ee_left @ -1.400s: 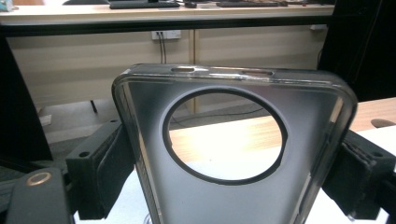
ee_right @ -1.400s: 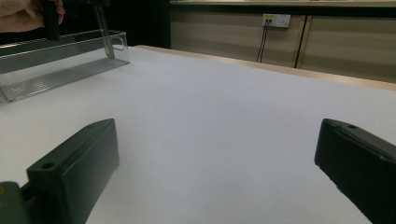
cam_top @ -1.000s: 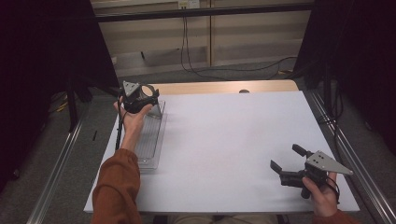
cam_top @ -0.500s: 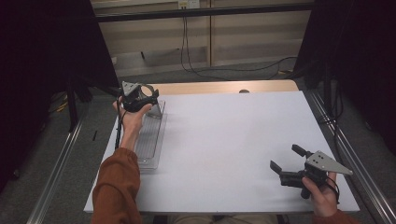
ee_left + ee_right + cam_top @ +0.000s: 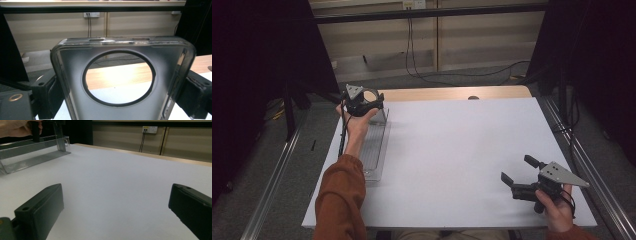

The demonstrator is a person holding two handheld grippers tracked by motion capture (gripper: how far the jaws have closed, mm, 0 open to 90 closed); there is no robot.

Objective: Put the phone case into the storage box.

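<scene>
We see a dim room (image 5: 272,45) with dark curtains at both sides, a pale panelled back wall (image 5: 462,45) carrying a socket, and black cables (image 5: 432,75) trailing down it onto a grey carpeted floor (image 5: 262,170). A metal rail (image 5: 272,185) runs along each long side of the table. The table (image 5: 462,150) is covered by a plain white sheet, with a strip of bare wood (image 5: 452,93) left showing at its far edge. On the sheet's left part lies a long clear plastic tray (image 5: 374,150), running from near to far. At its far end our left gripper (image 5: 364,102) clamps a clear phone case (image 5: 120,82) by its two sides; in the left gripper view the case stands upright between the jaws, its large round opening facing the camera, wood and white sheet visible through it. Our right gripper (image 5: 518,175) hovers low over the near right corner of the sheet, well apart from the tray, its jaws spread wide with nothing between them.
</scene>
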